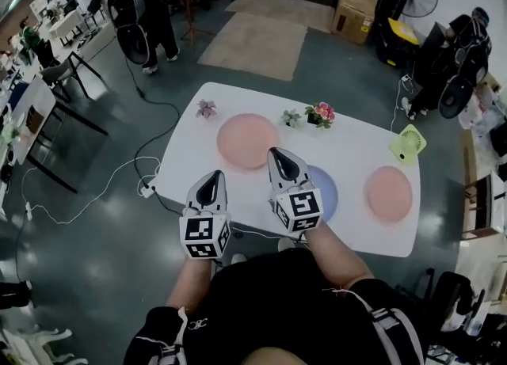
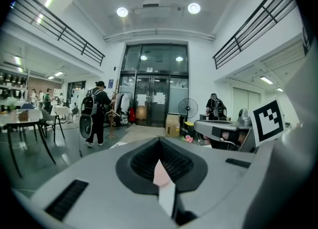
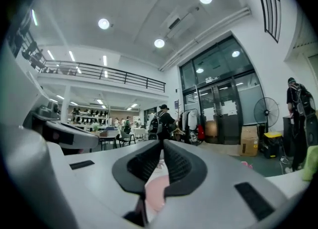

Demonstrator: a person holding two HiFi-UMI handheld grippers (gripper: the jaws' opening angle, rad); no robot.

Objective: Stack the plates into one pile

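Three plates lie apart on the white table point(image 1: 356, 150): a pink plate point(image 1: 247, 140) at the middle back, a blue plate point(image 1: 326, 195) mostly hidden behind my right gripper, and a second pink plate point(image 1: 388, 194) at the right. My left gripper point(image 1: 213, 176) hovers over the table's near left edge, shut and empty. My right gripper point(image 1: 278, 153) reaches over the near rim of the middle pink plate, its jaws also shut on nothing. Through the slit below the closed tips, the left gripper point(image 2: 159, 143) view shows pink plate point(image 2: 160, 172), as does the right gripper point(image 3: 162, 143) view, pink plate point(image 3: 154, 193).
Small flower pots point(image 1: 207, 108) point(image 1: 321, 113) and a little plant point(image 1: 291, 118) stand along the table's back edge, with a green desk fan point(image 1: 407, 143) at the right. A cable point(image 1: 119, 169) runs over the floor at the left. A person with a backpack point(image 1: 146, 7) stands beyond.
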